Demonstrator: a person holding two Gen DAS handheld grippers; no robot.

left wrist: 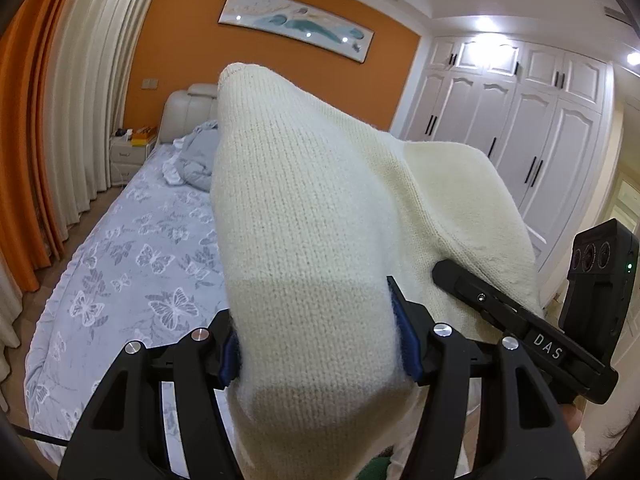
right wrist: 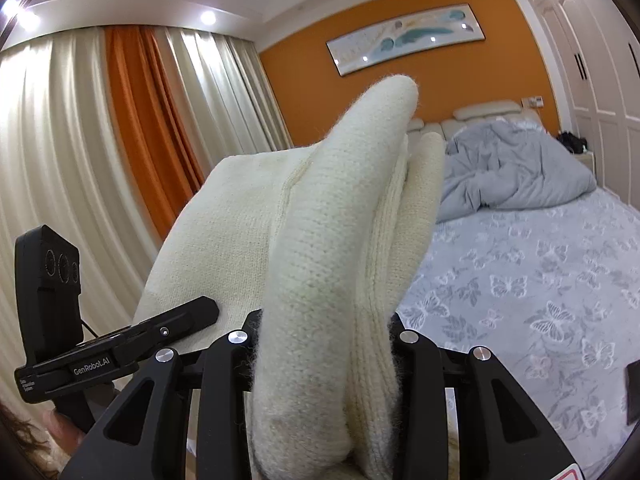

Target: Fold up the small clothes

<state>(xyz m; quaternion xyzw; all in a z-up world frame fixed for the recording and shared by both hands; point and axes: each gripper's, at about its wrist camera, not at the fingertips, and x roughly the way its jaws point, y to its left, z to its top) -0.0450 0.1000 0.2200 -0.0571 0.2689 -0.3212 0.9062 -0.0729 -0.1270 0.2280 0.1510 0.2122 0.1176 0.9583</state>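
Observation:
A cream knitted garment is held up in the air above the bed by both grippers. My left gripper is shut on a thick bunch of the knit, which fills the middle of the left wrist view. My right gripper is shut on another bunched part of the same garment, with a ribbed edge showing on its right side. The right gripper also shows at the right of the left wrist view, and the left gripper at the lower left of the right wrist view.
Below lies a bed with a grey butterfly-print sheet and a crumpled grey duvet near the headboard. Curtains hang on one side, white wardrobes on the other. A nightstand stands beside the bed.

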